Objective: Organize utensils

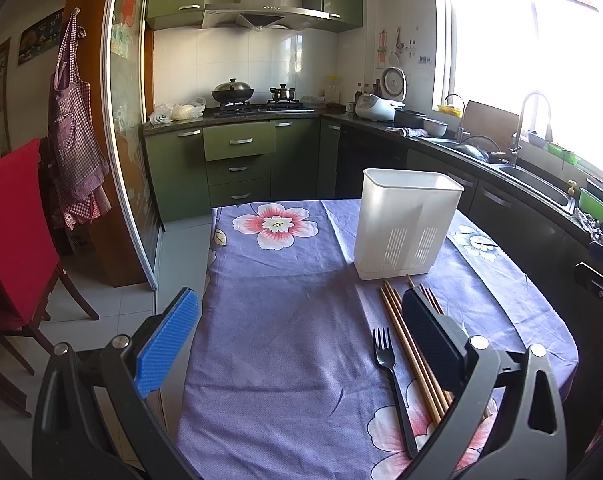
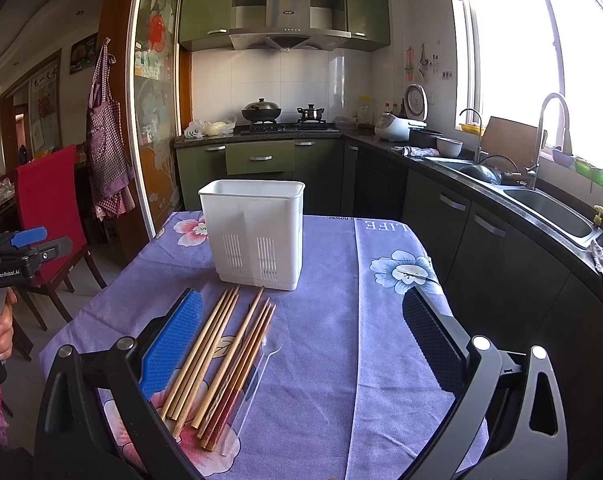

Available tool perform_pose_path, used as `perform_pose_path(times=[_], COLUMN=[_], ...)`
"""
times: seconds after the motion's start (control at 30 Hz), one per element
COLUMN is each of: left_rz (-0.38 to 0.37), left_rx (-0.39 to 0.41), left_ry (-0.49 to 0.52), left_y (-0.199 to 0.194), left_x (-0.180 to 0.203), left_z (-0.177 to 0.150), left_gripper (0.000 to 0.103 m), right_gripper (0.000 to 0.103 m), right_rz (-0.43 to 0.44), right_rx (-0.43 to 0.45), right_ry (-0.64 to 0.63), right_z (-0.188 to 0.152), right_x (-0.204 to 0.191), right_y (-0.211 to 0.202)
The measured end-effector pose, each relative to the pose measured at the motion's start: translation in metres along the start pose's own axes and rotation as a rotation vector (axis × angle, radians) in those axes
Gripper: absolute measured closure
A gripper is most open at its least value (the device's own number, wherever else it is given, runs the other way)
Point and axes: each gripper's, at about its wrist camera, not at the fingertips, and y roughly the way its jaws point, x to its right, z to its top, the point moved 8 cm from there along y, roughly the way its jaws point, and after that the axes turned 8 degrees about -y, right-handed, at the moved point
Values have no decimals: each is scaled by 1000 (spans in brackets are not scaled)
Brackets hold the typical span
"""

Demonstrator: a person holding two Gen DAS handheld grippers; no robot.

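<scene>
Purple floral cloth [image 1: 285,340] covering the table, white utensil holder [image 1: 407,224] standing upright at its far end, wooden chopsticks [image 2: 221,356] and black fork [image 1: 393,384] lying before it, left gripper [image 1: 297,344] and right gripper [image 2: 301,344] both hovering spread wide and empty, green kitchen cabinets [image 1: 237,164] and sink [image 2: 553,210] sitting beyond.

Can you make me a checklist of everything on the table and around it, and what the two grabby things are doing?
Surface: table under a purple flowered cloth.
Job's things: white utensil holder upright, looks empty; wooden chopsticks loose in front of it; black fork beside them; clear plastic spoon next to the chopsticks.
Clutter: nothing seen on the table.
Grippers: left gripper and right gripper, jaws wide apart, holding nothing.
Cables: nothing seen.
Surroundings: kitchen counter with sink, stove with wok, red chair.
</scene>
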Motion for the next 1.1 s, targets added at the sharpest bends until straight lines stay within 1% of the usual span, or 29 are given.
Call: perform_pose_path(times=[0.63,0.73,0.83,0.9,1.0,1.1], left_rz=[-2,-10,1,6,-24,-49], left_rx=[-8,-28,-78,-139,-272,-411], left_ry=[-2,3,18,14,-25,-34], left_y=[1,4,12,22,42,66], left_x=[-1,3,8,11,19,33], left_z=[-1,0,-1,-3,-14,-33], left_gripper=[6,6,6,6,6,6], right_gripper=[4,4,4,4,4,4], right_rz=[1,15,35,44,82,161], right_rx=[-5,-17,-46,-85,-167,-251], right_ry=[1,3,14,28,63,127], right_z=[-2,-3,-3,-6,-13,-21], right_x=[-1,1,5,10,15,19], right_y=[1,4,13,23,42,63])
